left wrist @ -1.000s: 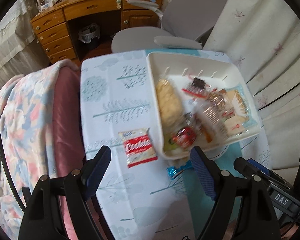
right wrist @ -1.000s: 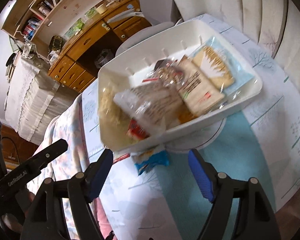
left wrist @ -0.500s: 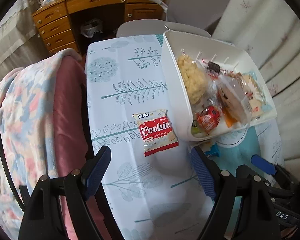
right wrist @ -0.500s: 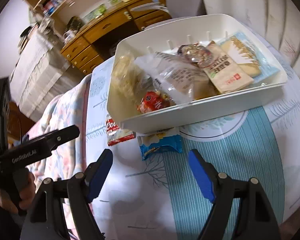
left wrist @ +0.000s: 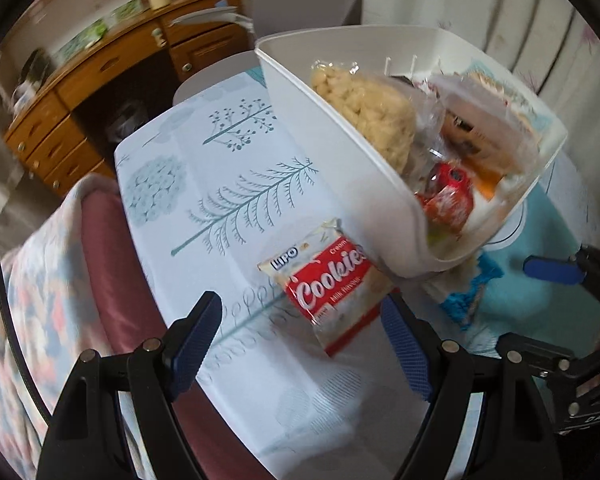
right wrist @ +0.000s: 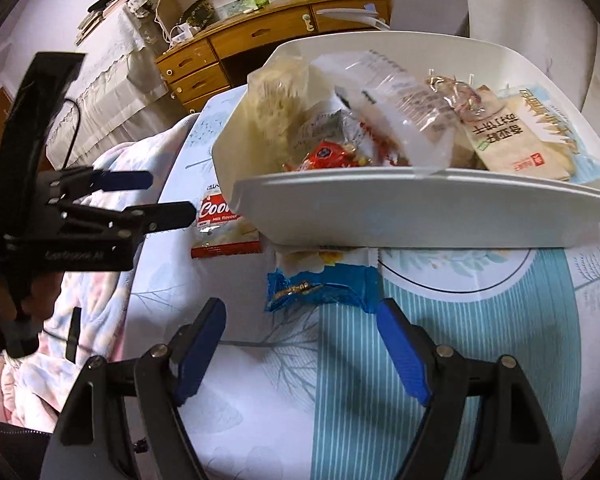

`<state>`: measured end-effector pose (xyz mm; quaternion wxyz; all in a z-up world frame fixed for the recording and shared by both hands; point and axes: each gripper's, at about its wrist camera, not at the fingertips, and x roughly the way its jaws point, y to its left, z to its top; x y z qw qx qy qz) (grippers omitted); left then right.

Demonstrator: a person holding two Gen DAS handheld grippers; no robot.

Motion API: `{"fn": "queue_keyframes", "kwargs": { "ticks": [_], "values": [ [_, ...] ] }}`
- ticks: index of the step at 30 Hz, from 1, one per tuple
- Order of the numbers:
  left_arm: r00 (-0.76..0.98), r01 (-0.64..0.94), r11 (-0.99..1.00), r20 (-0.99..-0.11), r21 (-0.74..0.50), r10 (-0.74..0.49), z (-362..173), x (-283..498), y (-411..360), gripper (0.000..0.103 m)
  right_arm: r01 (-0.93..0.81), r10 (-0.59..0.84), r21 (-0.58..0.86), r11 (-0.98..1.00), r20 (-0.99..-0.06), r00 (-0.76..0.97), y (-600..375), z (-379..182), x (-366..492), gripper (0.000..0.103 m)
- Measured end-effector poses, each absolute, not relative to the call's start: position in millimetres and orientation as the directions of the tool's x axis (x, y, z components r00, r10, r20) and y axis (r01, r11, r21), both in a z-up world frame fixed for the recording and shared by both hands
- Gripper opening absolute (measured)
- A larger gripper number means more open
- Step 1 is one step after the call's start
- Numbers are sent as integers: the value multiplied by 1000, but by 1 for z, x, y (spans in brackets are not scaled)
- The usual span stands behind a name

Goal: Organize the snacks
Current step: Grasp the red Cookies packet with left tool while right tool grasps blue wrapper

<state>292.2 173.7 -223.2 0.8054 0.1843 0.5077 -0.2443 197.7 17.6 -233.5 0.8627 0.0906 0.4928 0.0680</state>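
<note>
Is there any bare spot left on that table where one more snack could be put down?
Yes. The tablecloth is bare between the white tray and the blanket-side edge, beyond the cookie packet. Another free patch is the striped teal area in front of the tray, beside the blue packet. The tray itself is heaped full, and both packets crowd its near corner.

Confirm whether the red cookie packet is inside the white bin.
No, the cookie packet lies on the tablecloth beside the white bin.
</note>
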Motion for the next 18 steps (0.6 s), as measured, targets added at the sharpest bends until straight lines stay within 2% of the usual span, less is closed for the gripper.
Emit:
{"fn": "queue_keyframes", "kwargs": {
  "ticks": [9,14,18],
  "values": [
    [324,752,654,-911,83,-256,-246,306,151,81,-79,126,98,992,-824,553,34,-253,201,79],
    [301,805,584,-920,105,-250,-259,312,138,81,-85,96,58,995,-825,557,33,-263,206,79],
    [264,824,562,-927,72,-268,-266,319,133,81,-81,91,56,995,-828,554,31,-271,207,78]
  ]
}}
